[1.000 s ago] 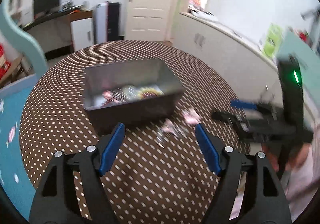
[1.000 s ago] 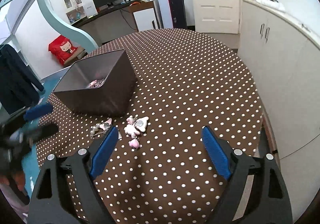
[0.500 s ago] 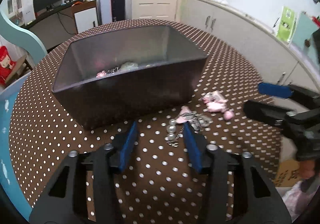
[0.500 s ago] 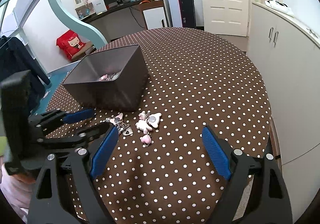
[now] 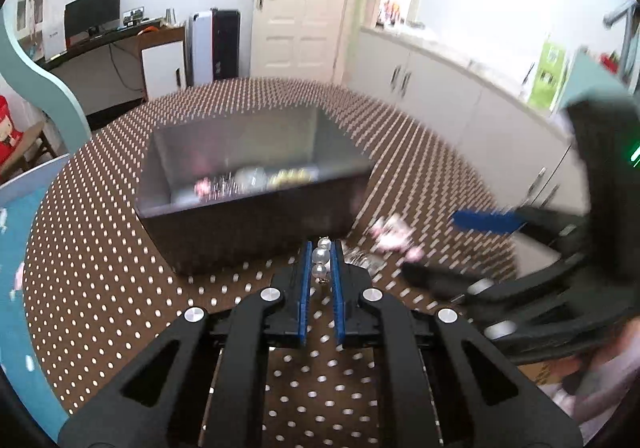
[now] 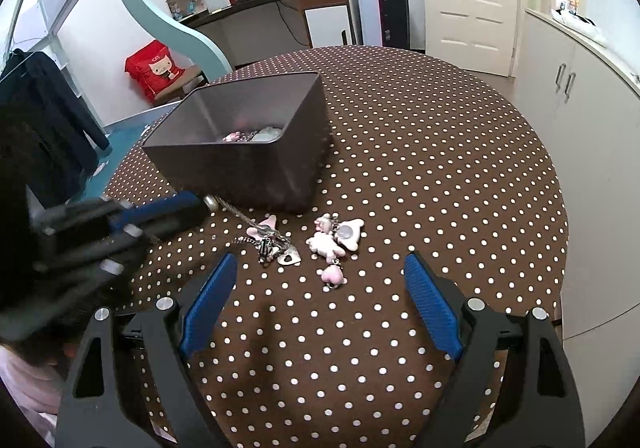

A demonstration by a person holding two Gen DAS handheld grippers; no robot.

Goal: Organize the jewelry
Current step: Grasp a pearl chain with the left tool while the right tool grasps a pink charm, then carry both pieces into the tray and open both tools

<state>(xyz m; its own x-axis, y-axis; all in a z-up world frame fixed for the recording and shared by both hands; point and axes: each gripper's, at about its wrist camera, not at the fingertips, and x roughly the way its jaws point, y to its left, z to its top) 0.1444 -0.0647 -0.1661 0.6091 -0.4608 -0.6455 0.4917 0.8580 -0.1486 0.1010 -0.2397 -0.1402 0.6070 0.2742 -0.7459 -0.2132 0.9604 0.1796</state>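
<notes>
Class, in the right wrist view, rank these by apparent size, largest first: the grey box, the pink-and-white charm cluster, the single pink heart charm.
1. Grey box
2. Pink-and-white charm cluster
3. Single pink heart charm

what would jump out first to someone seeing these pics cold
The left gripper, whose jaws have just been closing, pinches a string of pearl beads in front of the dark box, a chain trailing to the charms on the dotted tablecloth. Right of those lie pink charms, ahead of the open right gripper.
</notes>
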